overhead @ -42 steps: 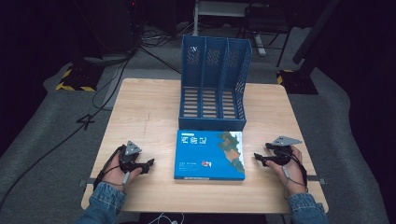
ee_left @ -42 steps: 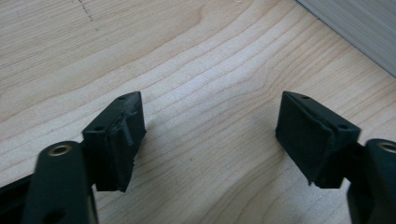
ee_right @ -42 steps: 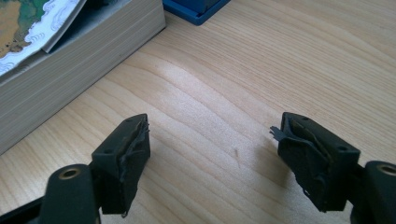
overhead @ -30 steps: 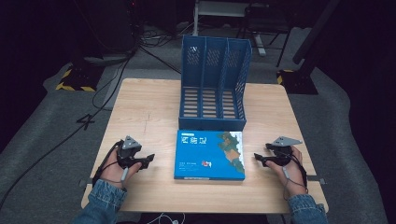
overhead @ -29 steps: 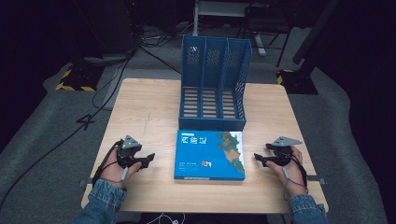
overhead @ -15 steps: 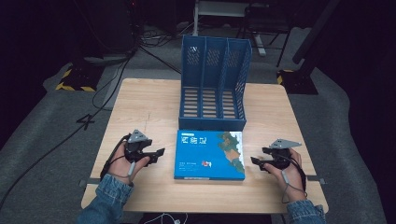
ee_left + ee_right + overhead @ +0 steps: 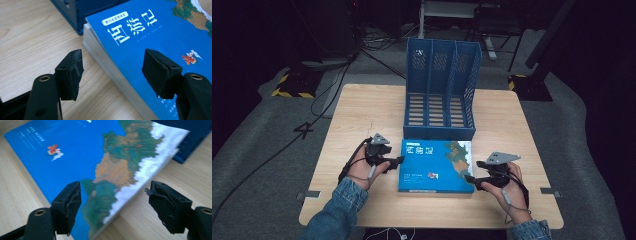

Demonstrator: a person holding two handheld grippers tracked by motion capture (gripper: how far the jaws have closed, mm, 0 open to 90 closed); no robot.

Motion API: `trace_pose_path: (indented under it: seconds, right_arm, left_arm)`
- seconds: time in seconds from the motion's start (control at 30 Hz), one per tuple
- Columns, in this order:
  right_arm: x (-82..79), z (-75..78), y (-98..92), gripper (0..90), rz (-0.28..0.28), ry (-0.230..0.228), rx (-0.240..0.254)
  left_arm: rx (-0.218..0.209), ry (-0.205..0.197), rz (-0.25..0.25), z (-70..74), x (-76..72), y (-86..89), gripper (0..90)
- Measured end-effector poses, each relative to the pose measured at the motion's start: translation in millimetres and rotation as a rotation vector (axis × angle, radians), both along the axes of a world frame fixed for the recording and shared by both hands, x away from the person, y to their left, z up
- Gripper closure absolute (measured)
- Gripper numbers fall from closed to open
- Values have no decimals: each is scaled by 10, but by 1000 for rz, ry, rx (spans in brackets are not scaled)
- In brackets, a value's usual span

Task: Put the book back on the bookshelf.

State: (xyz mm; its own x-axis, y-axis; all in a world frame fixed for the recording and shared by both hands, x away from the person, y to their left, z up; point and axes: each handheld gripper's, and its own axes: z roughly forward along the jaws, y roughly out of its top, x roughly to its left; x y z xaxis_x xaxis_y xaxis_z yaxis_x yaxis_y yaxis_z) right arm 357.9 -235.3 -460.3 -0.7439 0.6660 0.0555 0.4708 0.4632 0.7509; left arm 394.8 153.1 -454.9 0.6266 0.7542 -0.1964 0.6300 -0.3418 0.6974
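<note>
The blue book (image 7: 436, 165) lies flat on the surface (image 7: 362, 115), just in front of the blue file rack (image 7: 440, 90). White Chinese words sit on its cover. The left hand-held gripper (image 7: 398, 160) is open at the book's left edge. The right hand-held gripper (image 7: 470, 179) is open at its right corner. Both are equally near.

Light wood table (image 7: 362, 115) at centre, square top, rounded corners, evenly lit from above. Grey carpet (image 7: 257, 145) all around it. Room beyond is dark, near black at 10 to 2 o'clock. Black cables (image 7: 319, 100) trail over the floor at 10 o'clock. Yellow-black hazard tape (image 7: 287, 93) at 10 o'clock. Dark stand base (image 7: 532, 85) at 2 o'clock. Pale metal frame legs (image 7: 424, 15) at 12 o'clock.
</note>
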Motion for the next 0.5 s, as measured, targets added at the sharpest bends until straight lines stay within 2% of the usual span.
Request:
trace_pose_path:
  seconds: [0.07, 0.23, 0.33, 0.4, 0.5]
  right_arm:
    - [-12, 0, 48, 262, 14, 5, 1]
    - [-25, -19, 175, 243, 44, 16, 5]
    - [-22, -35, 219, 235, 59, 17, 8]
    - [-26, -75, 307, 211, 83, 2, 20]
    - [-37, -127, 386, 195, 99, -13, 18]
  left_arm:
    - [6, 16, -14, -5, 29, -46, 332]
    - [29, 39, -11, -29, 113, -138, 323]
    - [28, 50, -19, -65, 126, -169, 321]
    - [13, 72, -24, -119, 128, -178, 318]
    - [8, 77, -20, -146, 138, -172, 315]
